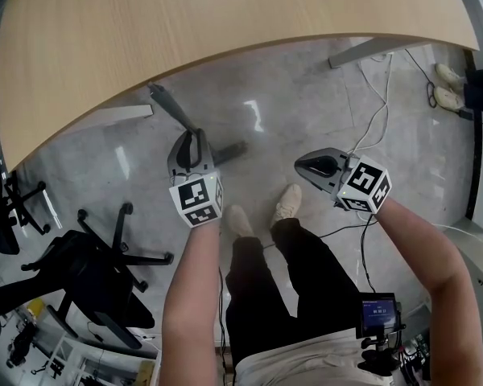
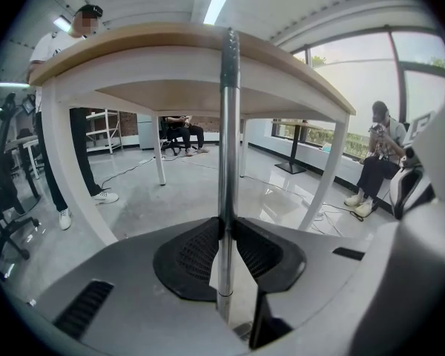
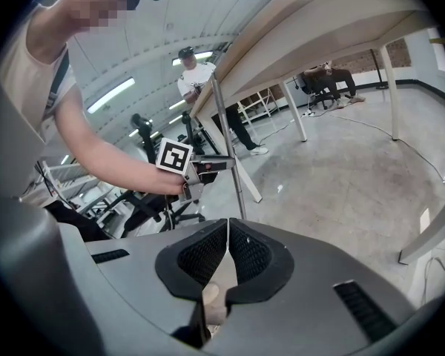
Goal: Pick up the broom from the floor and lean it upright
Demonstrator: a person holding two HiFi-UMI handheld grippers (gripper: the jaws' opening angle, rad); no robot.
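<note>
Left claw is clamped on the broom handle, centre frame, probably steadying it while its top looks to lean on the table edge above. Right claw is closed on nothing, idle.

The right gripper is being kept with its jaws pressed together, and nothing is being held between them. Beyond them, the broom handle is being held nearly upright, slightly tilted, its top near the edge of the wooden table. The handle is being gripped partway up by the left gripper, whose marker cube is being shown above a bare hand. Grey floor is being shown under the table.
</note>
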